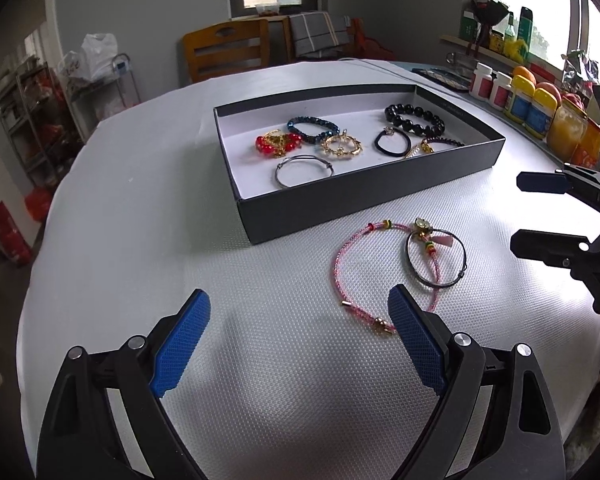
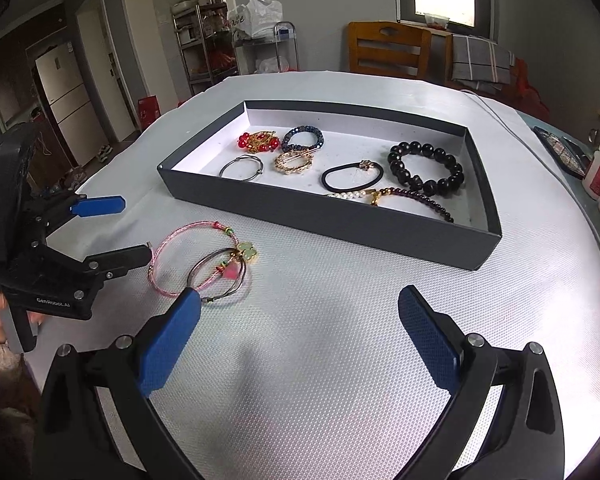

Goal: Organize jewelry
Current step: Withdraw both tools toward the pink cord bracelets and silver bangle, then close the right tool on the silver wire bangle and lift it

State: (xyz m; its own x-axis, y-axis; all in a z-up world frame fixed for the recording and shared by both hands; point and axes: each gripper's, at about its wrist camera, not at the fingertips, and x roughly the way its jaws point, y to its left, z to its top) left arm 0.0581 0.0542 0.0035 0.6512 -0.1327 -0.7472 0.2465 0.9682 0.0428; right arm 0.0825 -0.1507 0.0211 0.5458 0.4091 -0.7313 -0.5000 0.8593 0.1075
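Left wrist view: the left claw (image 1: 299,322) stands wide open, empty, low over the white textured table (image 1: 140,208). A pink cord bracelet (image 1: 342,268) lies on the table just ahead, its gold clasp end beside the claw's right pad. A thin dark bangle (image 1: 436,258) overlaps the cord. Behind them sits a dark tray (image 1: 340,208) holding a red bead piece (image 1: 278,143), blue bead bracelet (image 1: 312,128), gold ring ornament (image 1: 342,148), silver bangle (image 1: 304,170) and black bead bracelet (image 1: 414,118). The right claw (image 1: 514,212) shows at the right edge, open.

Right wrist view: the right claw (image 2: 298,300) is open, empty. Its left pad sits just beside the bangle (image 2: 220,276) and pink cord (image 2: 196,258). The left claw (image 2: 136,230) is open just beside the cord
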